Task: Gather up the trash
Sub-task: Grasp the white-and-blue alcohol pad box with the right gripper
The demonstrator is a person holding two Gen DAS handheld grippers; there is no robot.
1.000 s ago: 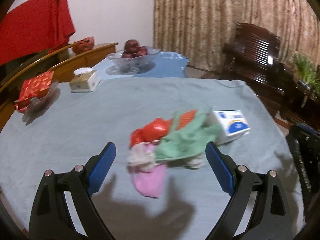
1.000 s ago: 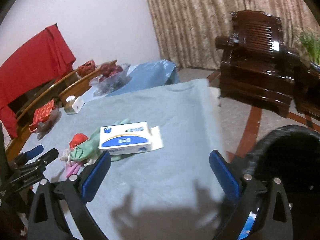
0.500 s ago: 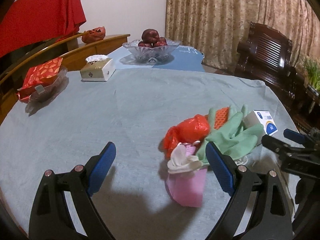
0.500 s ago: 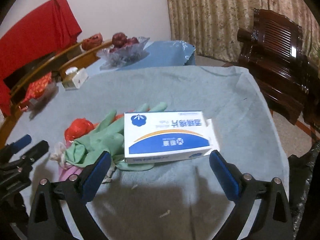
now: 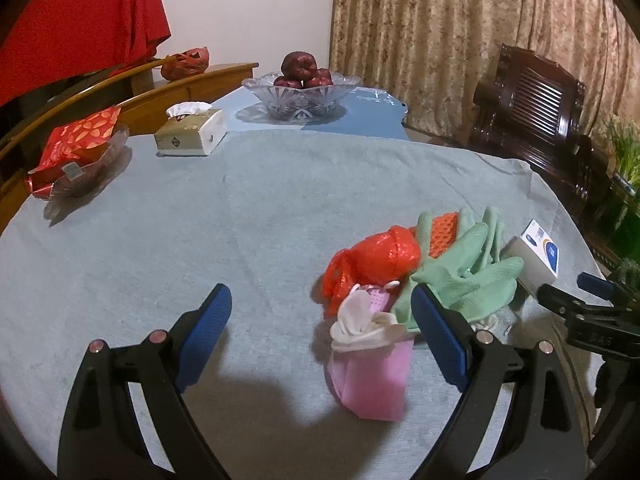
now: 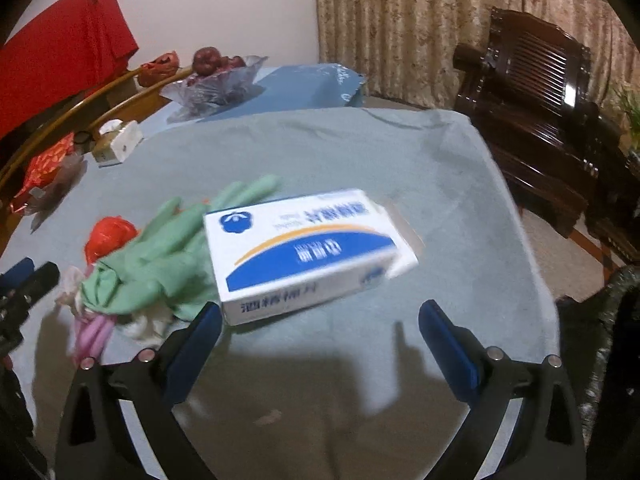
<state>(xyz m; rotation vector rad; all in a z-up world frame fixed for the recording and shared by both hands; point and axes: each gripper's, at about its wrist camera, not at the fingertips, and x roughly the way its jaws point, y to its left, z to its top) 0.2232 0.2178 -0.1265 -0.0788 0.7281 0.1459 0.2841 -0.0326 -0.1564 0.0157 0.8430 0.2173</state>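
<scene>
grey-clothed table, trash pile, tissue box, fruit bowl

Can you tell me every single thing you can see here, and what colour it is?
box: 1, white and blue, on the cloth in front of the right tool
rubber gloves: green, count unclear, in the heap beside the box
plastic bag: 1, red, in the heap
pink wrapper: 1, pink, nearest end of the heap
tablecloth: 1, grey-blue, over the table
tissue box: 1, tan and white, far left
fruit bowl: 1, clear glass, dark red fruit, far end
snack packet: 1, red, left edge
armchair: 1, dark wood, right
curtain: beige, behind
left tool: black, blue pads, open
right tool: same, open
</scene>
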